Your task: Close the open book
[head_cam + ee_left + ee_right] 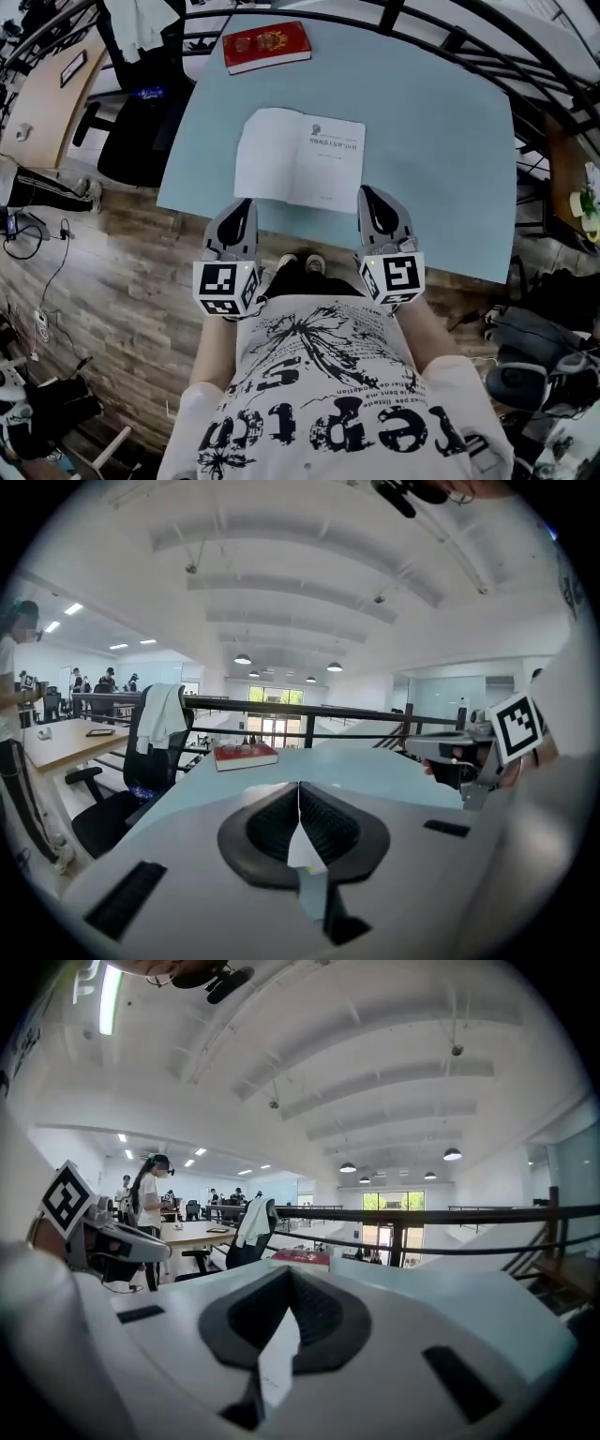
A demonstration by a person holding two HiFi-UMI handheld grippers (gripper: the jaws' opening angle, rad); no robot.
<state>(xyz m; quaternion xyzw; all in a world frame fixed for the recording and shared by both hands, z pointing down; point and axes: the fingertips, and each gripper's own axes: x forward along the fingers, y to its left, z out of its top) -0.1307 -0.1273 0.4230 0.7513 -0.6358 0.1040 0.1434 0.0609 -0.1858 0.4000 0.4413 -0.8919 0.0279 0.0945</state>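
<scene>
The open book (300, 157) lies flat on the light blue table (441, 141), its white pages up, close to the near edge. My left gripper (246, 202) hovers at the book's near left corner. My right gripper (365, 191) hovers at its near right corner. Both point toward the book with jaws shut and nothing held. In the left gripper view the shut jaws (299, 789) leave a low slit where a sliver of white page (305, 847) shows. The right gripper view shows the same: shut jaws (290, 1274) and a strip of page (278, 1354).
A closed red book (267, 46) rests at the table's far left edge, also visible as the red book (246, 755) ahead. A black office chair (136, 131) stands left of the table. A dark railing (450, 37) curves behind it. Wooden floor lies below the near edge.
</scene>
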